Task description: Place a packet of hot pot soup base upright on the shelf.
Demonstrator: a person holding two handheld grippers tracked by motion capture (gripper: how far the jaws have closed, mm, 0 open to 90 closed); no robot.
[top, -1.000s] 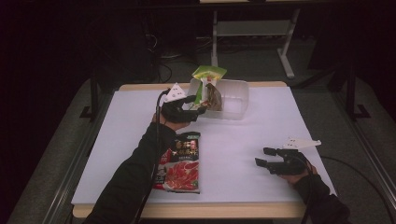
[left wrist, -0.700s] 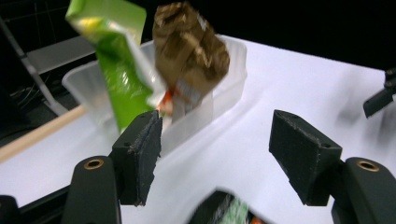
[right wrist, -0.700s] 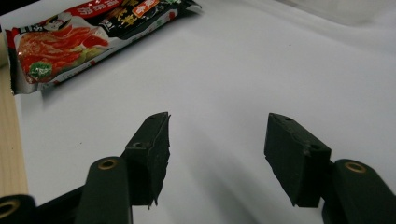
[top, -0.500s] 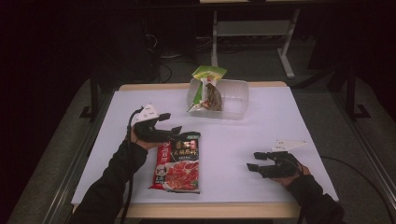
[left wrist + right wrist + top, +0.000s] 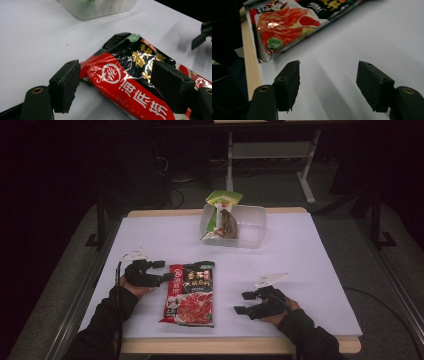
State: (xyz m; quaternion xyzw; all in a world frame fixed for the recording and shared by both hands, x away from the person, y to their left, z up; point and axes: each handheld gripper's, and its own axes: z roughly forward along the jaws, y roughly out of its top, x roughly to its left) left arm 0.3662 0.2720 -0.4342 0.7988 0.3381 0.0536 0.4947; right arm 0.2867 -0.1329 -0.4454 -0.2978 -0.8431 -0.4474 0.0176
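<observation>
A red and black hot-pot soup pouch lies flat on the white table near the front. My left gripper is at the pouch's upper left corner, pointing right. In the left gripper view that gripper straddles the corner of the pouch with gaps at the pads; its jaws have just been opening. My right gripper rests low on the table to the pouch's right, pointing left at it. Its jaws have just opened a little wider, with bare table between them and the pouch ahead.
A clear plastic container stands at the back middle with a green snack bag upright in it. The wooden front edge of the table runs close by the right gripper. The right gripper's jaw shows far off in the left gripper view.
My left hand came back from the container, leaving the green bag in it, and dropped to the pouch's corner. My right gripper slid left toward the pouch.
</observation>
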